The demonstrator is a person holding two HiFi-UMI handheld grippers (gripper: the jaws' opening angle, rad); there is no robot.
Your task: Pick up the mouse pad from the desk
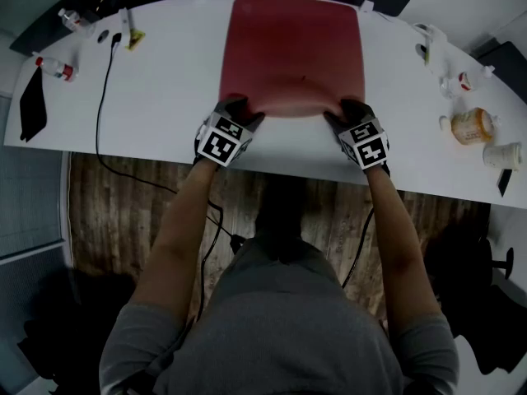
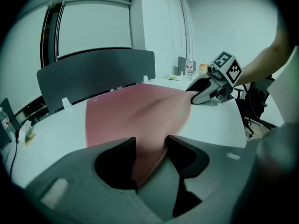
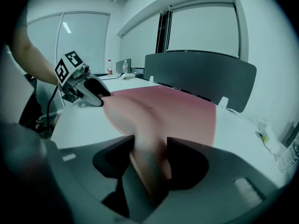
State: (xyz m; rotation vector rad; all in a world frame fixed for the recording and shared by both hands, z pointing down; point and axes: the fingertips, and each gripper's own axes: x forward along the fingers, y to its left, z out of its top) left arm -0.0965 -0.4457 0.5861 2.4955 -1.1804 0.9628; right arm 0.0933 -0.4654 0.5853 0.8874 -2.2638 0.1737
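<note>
**Head view.** The red mouse pad [image 1: 292, 52] lies on the white surface [image 1: 165, 97], with its far edge close to the surface's back rim. The left tongs [image 1: 243, 108] close on the pad's near-left corner and the right tongs [image 1: 346, 112] on its near-right corner. Behind each pair of tongs, toward the person, sits its cube of square markers. The pad's near edge bows between the two corners. A black cable [image 1: 100, 97] runs across the surface well to the left of the pad. An orange bottle [image 1: 472, 125] and a white cup [image 1: 502, 155] lie well to the right of it.

**Left gripper view.** The left tongs [image 2: 152, 146] grip the mouse pad [image 2: 135, 115]. The pad's corner fills the gap between the two jaws, and its stitched edge runs down between them. From this corner the pad rises off the surface in a fold. At the pad's other near corner, the right tongs [image 2: 192, 93] clamp its edge. A dark panel [image 2: 93, 76] stands upright behind the pad's far edge.

**Right gripper view.** The right tongs [image 3: 150, 146] grip the mouse pad [image 3: 173, 111]. Its corner is pinched and folded between the jaws, with the ribbed underside showing below them. Across the pad, the left tongs [image 3: 105, 97] hold the opposite near corner. The rest of the pad slopes down to the surface toward the dark panel [image 3: 201, 76].
</note>
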